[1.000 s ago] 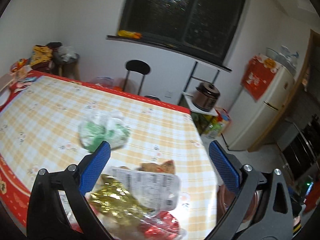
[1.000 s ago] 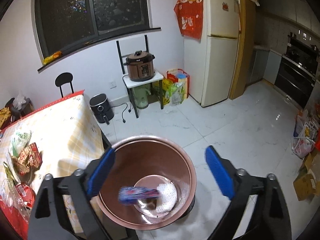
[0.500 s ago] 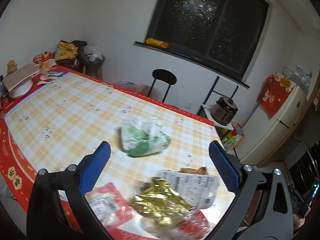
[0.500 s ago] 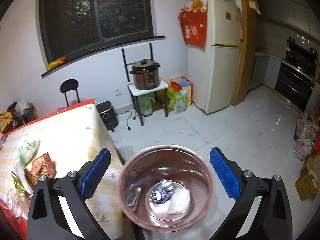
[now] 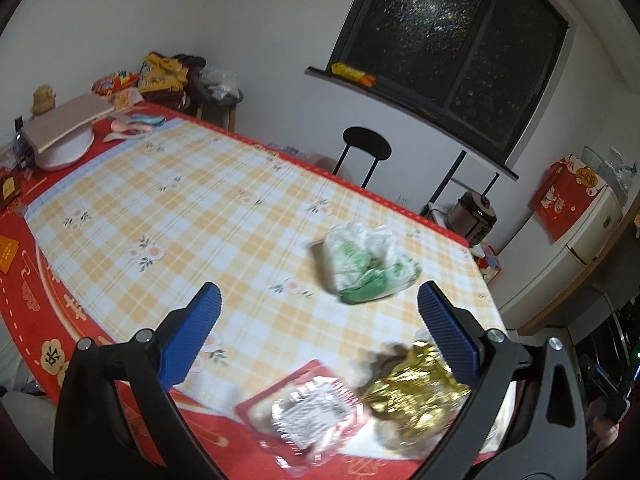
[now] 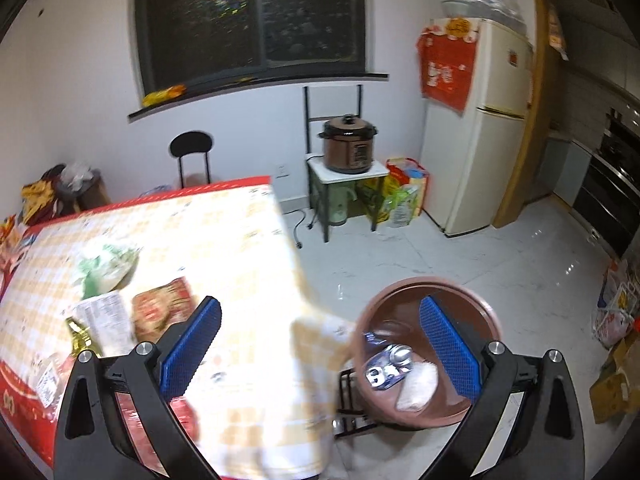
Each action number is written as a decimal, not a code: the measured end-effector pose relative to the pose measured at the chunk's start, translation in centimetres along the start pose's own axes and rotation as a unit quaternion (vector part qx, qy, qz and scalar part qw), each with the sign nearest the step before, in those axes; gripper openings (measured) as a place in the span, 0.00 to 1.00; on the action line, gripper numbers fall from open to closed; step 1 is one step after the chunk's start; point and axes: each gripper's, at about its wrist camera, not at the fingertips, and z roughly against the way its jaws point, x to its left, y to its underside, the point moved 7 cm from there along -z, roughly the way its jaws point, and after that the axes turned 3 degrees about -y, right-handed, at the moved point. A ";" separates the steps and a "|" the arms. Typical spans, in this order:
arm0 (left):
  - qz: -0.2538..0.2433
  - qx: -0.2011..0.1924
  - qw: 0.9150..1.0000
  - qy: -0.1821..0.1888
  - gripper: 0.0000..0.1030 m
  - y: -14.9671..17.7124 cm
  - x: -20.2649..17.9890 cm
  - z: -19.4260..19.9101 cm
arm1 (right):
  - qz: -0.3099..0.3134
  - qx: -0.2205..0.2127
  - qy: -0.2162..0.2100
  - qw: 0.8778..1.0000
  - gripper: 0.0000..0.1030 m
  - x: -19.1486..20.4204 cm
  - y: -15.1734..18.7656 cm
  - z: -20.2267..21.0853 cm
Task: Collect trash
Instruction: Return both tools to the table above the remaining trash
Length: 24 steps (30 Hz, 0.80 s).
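My left gripper (image 5: 318,324) hangs open over the checked tablecloth (image 5: 192,216), with nothing between its blue pads. Ahead of it lies a green and white crumpled bag (image 5: 366,266). Below it are a gold foil wrapper (image 5: 416,392) and a red packet with a white label (image 5: 308,408). My right gripper (image 6: 320,336) is open and empty above the table's corner (image 6: 312,312). A brown bin (image 6: 424,352) stands on the floor to its right and holds a crushed can (image 6: 390,364) and white paper (image 6: 418,384). The green bag (image 6: 106,266), a white label (image 6: 106,320) and a red-brown snack packet (image 6: 160,310) lie on the table.
A black stool (image 5: 366,150) stands behind the table. A rice cooker (image 6: 350,144) sits on a small stand beside a fridge (image 6: 476,128). Boxes and a white dish (image 5: 60,136) crowd the table's far left. White tiled floor (image 6: 460,248) lies open on the right.
Both views have swung. My left gripper turned left along the table, so the wrappers slid right. My right gripper swung left from over the bin toward the table corner.
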 end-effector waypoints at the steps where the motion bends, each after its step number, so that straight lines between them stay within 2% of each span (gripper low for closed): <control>1: -0.003 0.006 1.000 0.002 0.94 0.3 0.8 -0.4 | 0.006 0.001 -0.002 1.000 0.95 0.9 0.1 0.1; 5: -0.035 0.032 0.999 0.005 0.94 1.9 2.5 -2.1 | 0.025 0.006 -0.009 1.000 0.95 5.7 0.7 0.5; 9: -0.096 0.079 0.992 0.025 0.94 4.7 3.0 -4.8 | 0.029 0.015 -0.013 0.999 0.95 9.7 2.2 0.8; 11: -0.131 0.106 0.985 0.042 0.94 6.4 2.6 -6.1 | 0.028 0.021 -0.012 0.999 0.95 11.0 3.0 0.8; 15: -0.205 0.165 0.961 0.088 0.94 10.4 1.5 -8.6 | 0.021 0.036 -0.008 0.999 0.95 13.4 5.3 1.2; 18: -0.218 0.201 0.948 0.112 0.94 12.5 1.6 -10.1 | 0.017 0.052 -0.003 0.999 0.95 14.2 6.8 1.4; 24: -0.186 0.243 0.943 0.128 0.94 14.0 3.4 -11.7 | -0.004 0.087 0.005 0.996 0.95 14.8 9.0 0.8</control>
